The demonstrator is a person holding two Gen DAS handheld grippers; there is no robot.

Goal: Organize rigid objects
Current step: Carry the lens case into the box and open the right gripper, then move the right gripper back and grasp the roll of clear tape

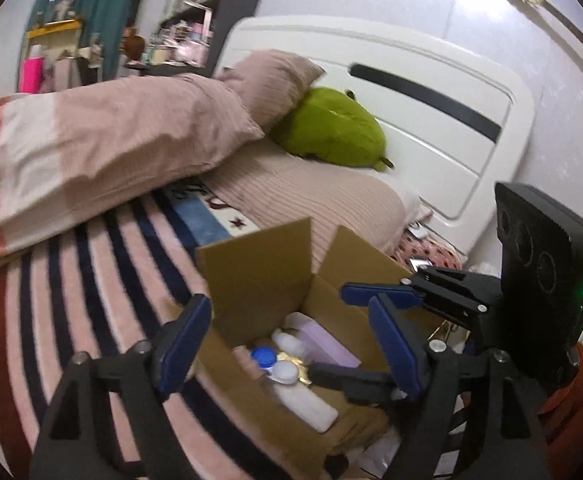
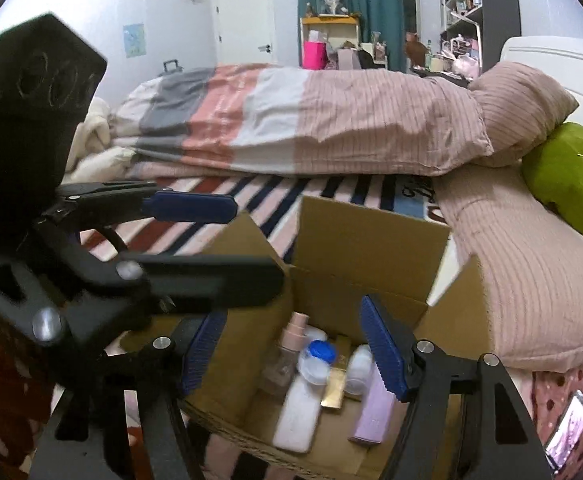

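Note:
An open cardboard box (image 1: 259, 276) (image 2: 367, 240) sits on the striped bed cover. Inside lie a white bottle (image 2: 297, 414), a lilac box (image 2: 375, 412), a gold item (image 2: 334, 390), a blue-capped white lens case (image 2: 317, 360) (image 1: 275, 362), a pink-capped clear bottle (image 2: 287, 344) and a small white jar (image 2: 357, 370). My left gripper (image 1: 287, 344) is open and empty above the box. My right gripper (image 2: 295, 352) is open and empty over the box's contents. Each gripper shows in the other's view: the right gripper (image 1: 367, 336) in the left wrist view, the left gripper (image 2: 251, 248) in the right wrist view.
A folded pink-striped duvet (image 2: 331, 120) and pillows (image 2: 531, 280) lie beside the box. A green plush (image 1: 331, 128) leans on the white headboard (image 1: 431, 92). A phone (image 2: 569, 432) lies at the bed's right edge. Shelves and a desk stand behind.

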